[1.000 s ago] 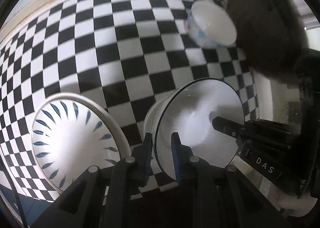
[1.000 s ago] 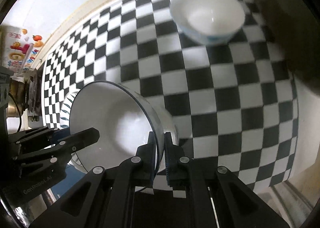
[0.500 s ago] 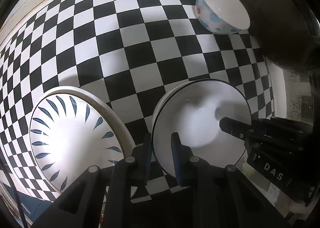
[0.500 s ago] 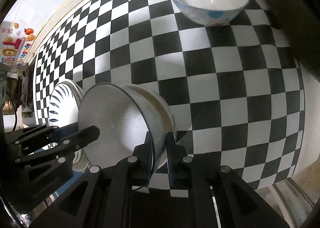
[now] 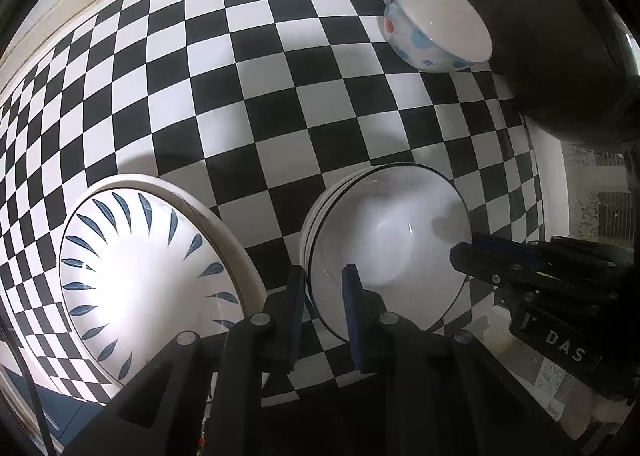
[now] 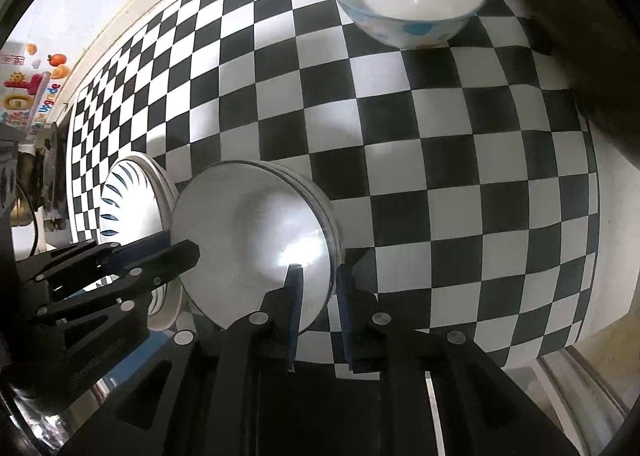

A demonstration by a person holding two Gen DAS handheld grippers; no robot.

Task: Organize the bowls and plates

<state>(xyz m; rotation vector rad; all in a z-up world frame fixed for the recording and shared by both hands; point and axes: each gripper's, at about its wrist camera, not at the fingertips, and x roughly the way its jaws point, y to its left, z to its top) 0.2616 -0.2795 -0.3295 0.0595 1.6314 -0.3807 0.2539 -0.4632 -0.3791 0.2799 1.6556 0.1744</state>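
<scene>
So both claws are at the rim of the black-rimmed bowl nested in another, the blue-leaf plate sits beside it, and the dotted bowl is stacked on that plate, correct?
Not quite. The dotted bowl is not on the blue-leaf plate; the left wrist view shows it standing alone on the checkered cloth, far from the plate. The rest holds: left claw and right claw straddle the black-rimmed bowl rim.

The checkered black-and-white tabletop [image 5: 256, 104] lies bare from nine to twelve o'clock of the stacked white dark-rimmed bowls [image 5: 392, 252]. At nine o'clock, just beside them, sits the white plate with blue leaf strokes [image 5: 152, 276]. At one o'clock, well apart, stands the white bowl with blue and red spots [image 5: 432, 40], beside a dark round object [image 5: 560, 56] that blocks the right edge.
</scene>
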